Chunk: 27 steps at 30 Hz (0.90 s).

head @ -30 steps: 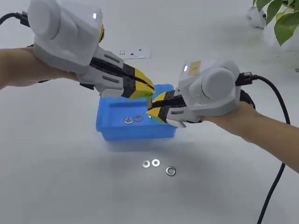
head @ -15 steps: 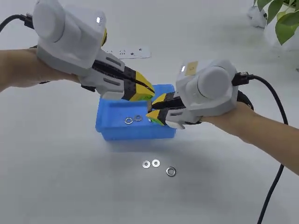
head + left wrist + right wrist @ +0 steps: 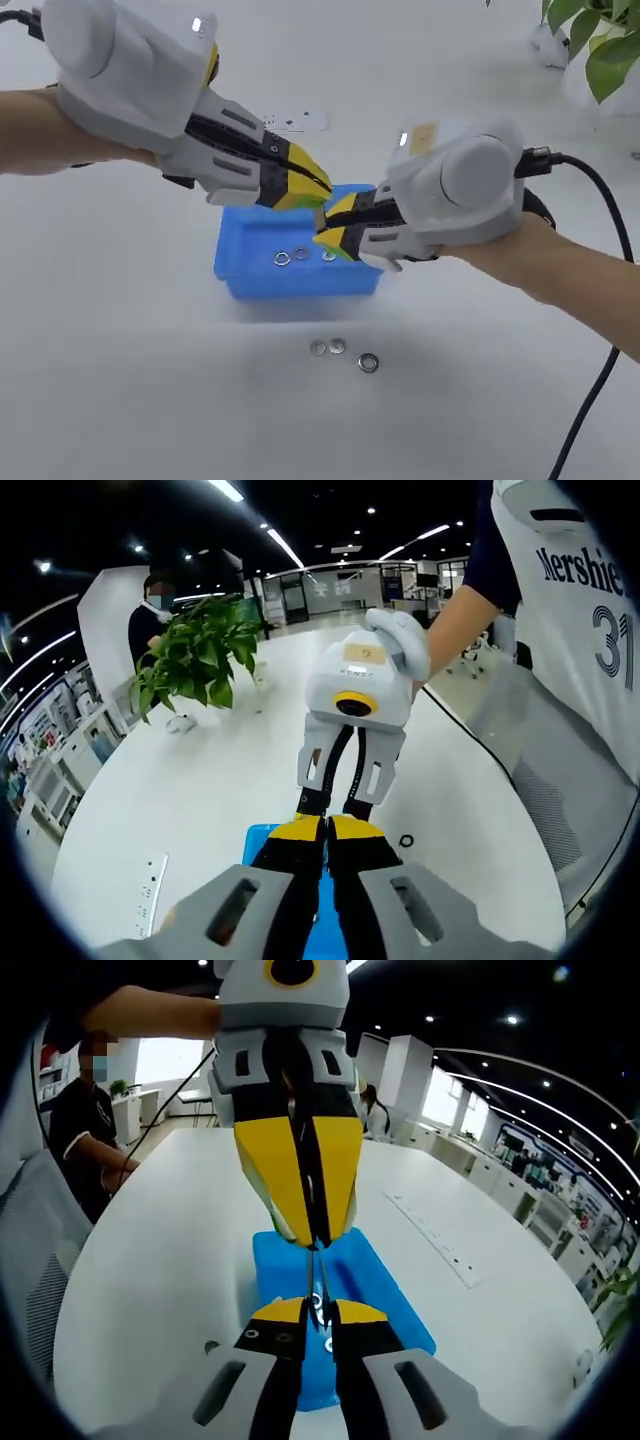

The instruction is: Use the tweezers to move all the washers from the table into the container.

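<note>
- The left tool [image 3: 318,186] reaches in from 10 o'clock in the head view, its jaws closed on the top of the tweezers [image 3: 317,1278], so the thin steel points down over the blue container [image 3: 300,284]
- The right tool [image 3: 330,232] comes in from 3 o'clock and meets it tip to tip. Its jaws stand close on either side of the tweezers' arms, probably so that it can pinch them, but I cannot tell whether they are pressing
- Both tools hover above the container's 3 o'clock half, a sensible spot for letting a washer fall inside the walls
- Three washers [image 3: 301,254] lie near together on the container's floor
- Anything between the tweezer tips is too small to make out
- Three loose washers [image 3: 337,347] lie on the white desk [image 3: 140,380] at 6 o'clock from the container, two side by side and the third just beside them at 4 o'clock
- I judge the task about half done
</note>
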### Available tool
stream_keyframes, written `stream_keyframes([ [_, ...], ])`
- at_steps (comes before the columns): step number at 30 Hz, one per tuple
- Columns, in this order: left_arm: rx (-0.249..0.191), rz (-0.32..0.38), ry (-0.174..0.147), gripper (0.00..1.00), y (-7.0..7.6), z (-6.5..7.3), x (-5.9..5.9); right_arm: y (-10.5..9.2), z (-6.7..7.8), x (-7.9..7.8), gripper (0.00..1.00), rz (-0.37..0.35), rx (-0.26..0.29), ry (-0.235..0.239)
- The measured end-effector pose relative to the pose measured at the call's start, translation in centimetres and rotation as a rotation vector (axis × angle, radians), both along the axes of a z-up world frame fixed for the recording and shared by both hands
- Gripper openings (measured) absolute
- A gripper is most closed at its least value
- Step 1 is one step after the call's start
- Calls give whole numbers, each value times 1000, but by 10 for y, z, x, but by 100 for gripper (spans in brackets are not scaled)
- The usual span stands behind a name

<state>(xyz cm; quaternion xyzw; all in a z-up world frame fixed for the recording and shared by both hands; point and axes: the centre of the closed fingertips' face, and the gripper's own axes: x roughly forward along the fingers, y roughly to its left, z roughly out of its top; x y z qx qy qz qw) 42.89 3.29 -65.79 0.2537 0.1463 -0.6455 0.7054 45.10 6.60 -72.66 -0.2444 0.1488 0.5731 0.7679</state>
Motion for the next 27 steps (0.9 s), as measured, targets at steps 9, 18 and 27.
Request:
stream_keyframes([
  [9,-7,-21,-25,5,-9,21,-36,-8,21,-35,10,37,12,-27],
  [18,-32,-2,-8,5,-18,20,-60,-22,21,-64,10,66,2,-24],
  [27,-58,18,20,5,-28,4,-93,-31,2,-99,10,103,-23,-10],
])
